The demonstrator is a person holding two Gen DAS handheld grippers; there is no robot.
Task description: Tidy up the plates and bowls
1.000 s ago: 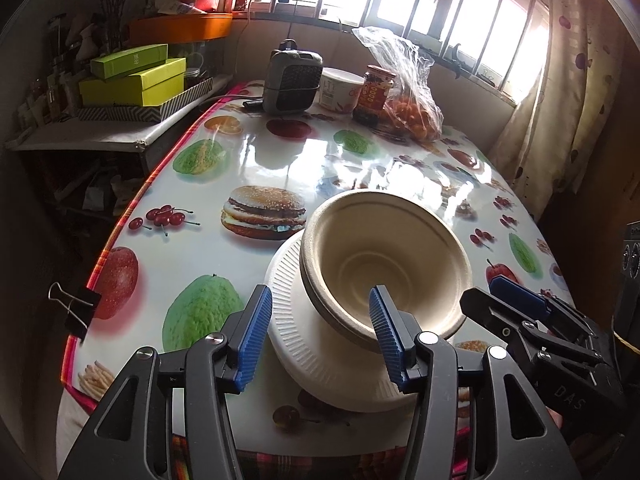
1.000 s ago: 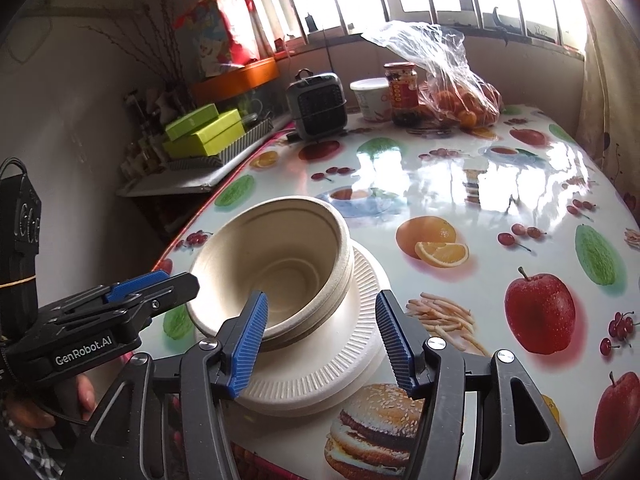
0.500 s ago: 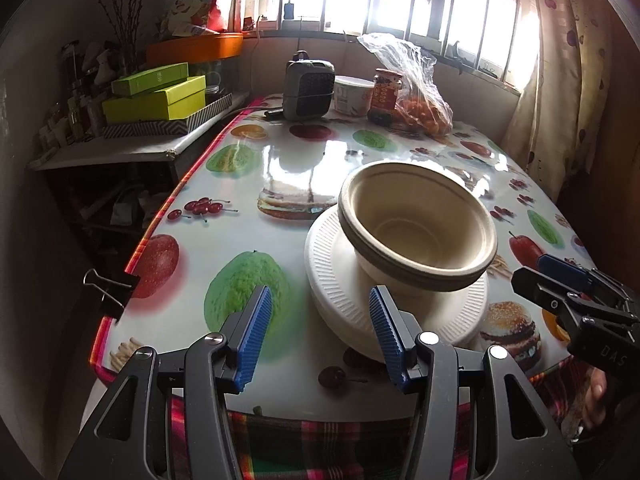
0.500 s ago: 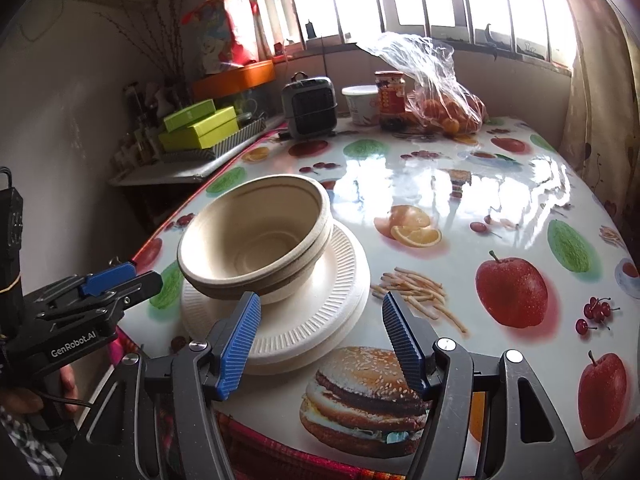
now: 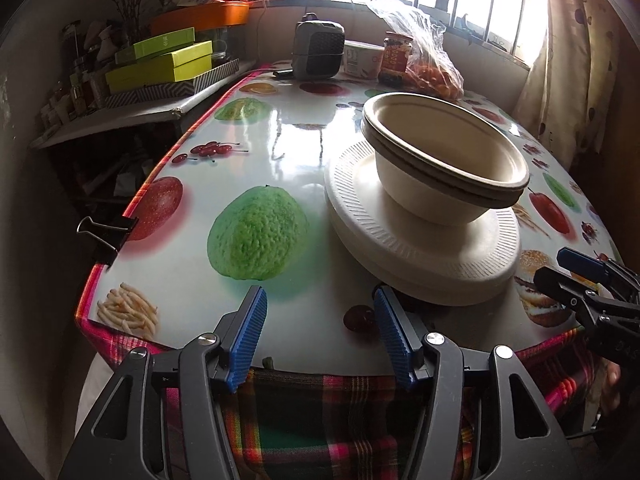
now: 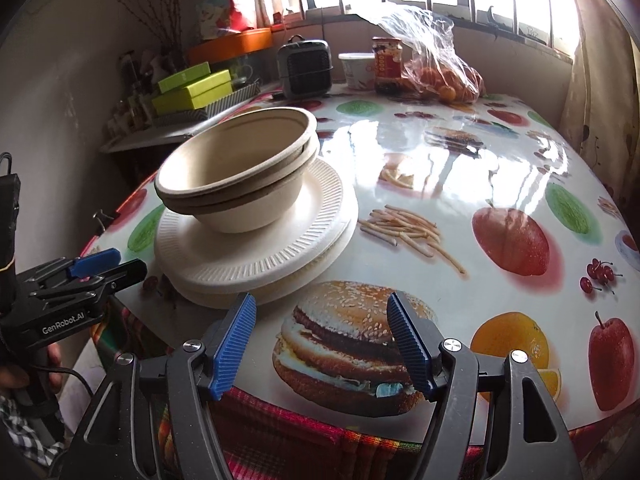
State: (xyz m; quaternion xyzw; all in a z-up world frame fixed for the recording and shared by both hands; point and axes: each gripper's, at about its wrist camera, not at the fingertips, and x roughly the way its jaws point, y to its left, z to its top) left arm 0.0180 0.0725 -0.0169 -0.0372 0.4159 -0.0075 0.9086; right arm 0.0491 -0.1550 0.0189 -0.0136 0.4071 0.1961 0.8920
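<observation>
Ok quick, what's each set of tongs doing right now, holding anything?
Left tongs: empty, jaws opening, short of the plates.
Right tongs: empty, jaws opening, nothing between them.

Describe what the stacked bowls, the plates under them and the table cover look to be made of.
Bowls: probably moulded paper pulp, matte beige, thin rolled rims.
Plates: white disposable ware, foam or pressed paper, matte with ribbed rims; which of the two is unclear.
Table cover: likely glossy vinyl or oilcloth, printed with fruit and burgers, mirroring the window light.
</observation>
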